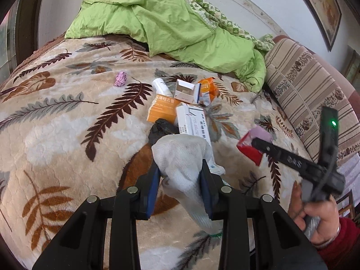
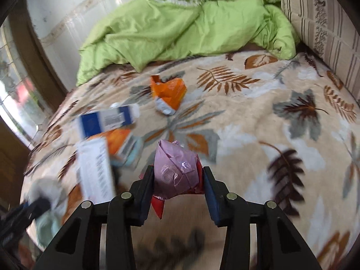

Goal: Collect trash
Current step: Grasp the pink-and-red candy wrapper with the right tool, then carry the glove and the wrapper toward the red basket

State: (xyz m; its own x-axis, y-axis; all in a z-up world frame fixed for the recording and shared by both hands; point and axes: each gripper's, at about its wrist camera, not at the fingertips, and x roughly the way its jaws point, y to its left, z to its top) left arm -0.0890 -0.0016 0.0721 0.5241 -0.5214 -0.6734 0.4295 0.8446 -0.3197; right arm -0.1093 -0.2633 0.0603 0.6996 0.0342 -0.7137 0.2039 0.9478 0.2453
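My left gripper (image 1: 180, 175) is shut on a white sock (image 1: 182, 157) and holds it above the leaf-patterned bed blanket (image 1: 67, 117). My right gripper (image 2: 178, 177) is shut on a crumpled pink and red wrapper (image 2: 177, 171); the wrapper also shows in the left wrist view (image 1: 253, 145). Trash lies on the blanket: an orange box (image 1: 160, 111), a white box (image 1: 193, 121), an open white carton (image 1: 185, 91), an orange packet (image 1: 208, 90), a white tube (image 1: 160, 86), a pink paper ball (image 1: 120, 79) and a black lump (image 1: 160, 130). The right wrist view shows the orange packet (image 2: 168, 94) and a blue-white box (image 2: 105, 121).
A rumpled green duvet (image 1: 168, 27) lies at the bed's far side. A striped cushion (image 1: 310, 94) stands along the right. A window frame (image 2: 29, 72) is on the left. The right wrist view is motion-blurred at the left.
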